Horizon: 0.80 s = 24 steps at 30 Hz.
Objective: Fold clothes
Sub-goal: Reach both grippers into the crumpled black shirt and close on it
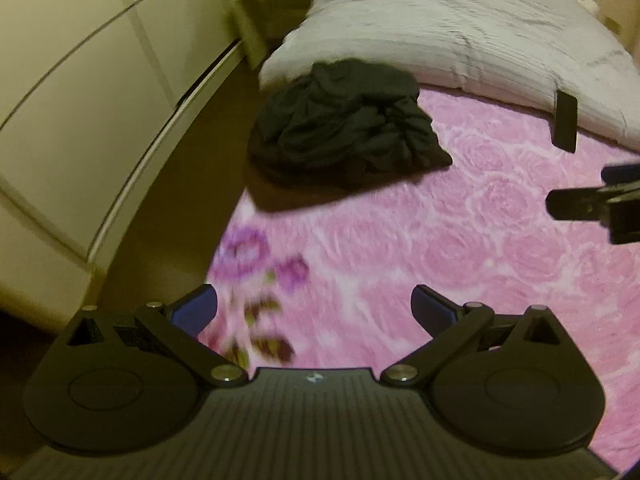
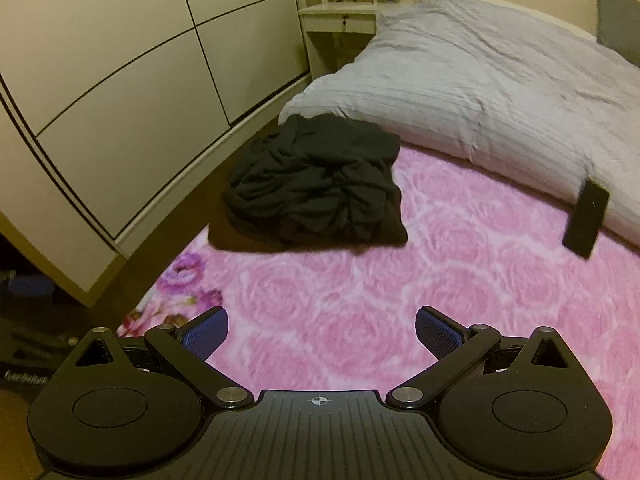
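Crumpled dark clothing (image 2: 316, 180) waits on the pink blanket (image 2: 400, 300); your left gripper (image 1: 314, 312) and right gripper (image 2: 322, 334) hover short of it, both spread wide, holding nothing, ready to reach.

No text can be read; white lettering on a dark object (image 2: 24, 378) is too blurred.

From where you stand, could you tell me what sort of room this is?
Most likely a bedroom: a bed under a pink rose-patterned blanket, a grey duvet, and a dressing table beside wardrobe doors.
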Available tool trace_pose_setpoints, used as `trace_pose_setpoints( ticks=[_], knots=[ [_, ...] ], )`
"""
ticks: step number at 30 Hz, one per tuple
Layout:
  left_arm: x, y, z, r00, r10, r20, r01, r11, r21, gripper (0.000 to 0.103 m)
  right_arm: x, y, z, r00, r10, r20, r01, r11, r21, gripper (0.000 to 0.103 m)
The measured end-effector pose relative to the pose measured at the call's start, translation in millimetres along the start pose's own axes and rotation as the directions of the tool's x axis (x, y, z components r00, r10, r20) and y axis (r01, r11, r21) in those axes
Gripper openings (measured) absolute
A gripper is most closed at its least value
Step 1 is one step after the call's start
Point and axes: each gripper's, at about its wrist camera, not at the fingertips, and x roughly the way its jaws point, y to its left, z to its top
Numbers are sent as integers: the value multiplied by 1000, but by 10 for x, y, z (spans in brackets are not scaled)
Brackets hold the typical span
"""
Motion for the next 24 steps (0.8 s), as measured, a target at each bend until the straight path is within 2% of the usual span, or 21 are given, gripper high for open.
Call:
trace_pose_setpoints(
  ticks=[5,10,15,16,18,19,20,21,22,23,24],
  knots=[
    [859,176,394,992,-67,111,45,980,192,102,689,75,358,999,-1,43,8,985,-172,102],
    [1724,253,723,970,-158,183,86,933,350,99,1663,114,708,996,-43,73,67,925,-374,102],
    [2450,283,1030,959,-213,187,131,917,376,89,2462,94,975,990,-86,112,133,838,-530,102],
    [2566,280,1070,957,-224,185,139,913,383,86,2590,91,1015,990,-82,115,132,824,-550,102],
    [2766,283,1140,954,-241,178,153,903,402,84,2861,87,1075,991,-79,109,128,799,-587,100],
    [2843,277,1157,952,-252,172,163,898,409,81,2996,83,1102,992,-78,101,124,790,-600,87],
    [2917,269,1162,952,-261,162,174,893,416,72,3125,67,1121,994,-78,77,108,794,-599,68],
    [2986,261,1166,951,-269,152,184,888,421,67,3216,44,1131,996,-70,49,86,805,-587,63],
    [3021,250,1161,951,-275,145,192,886,422,58,3253,35,1126,997,-65,45,79,815,-574,55],
    [3050,240,1156,950,-280,139,199,885,422,46,3262,27,1118,997,-61,45,76,824,-561,40],
    [3024,237,1155,951,-278,139,198,887,417,40,3213,18,1104,997,-63,55,83,831,-550,31]
  ],
)
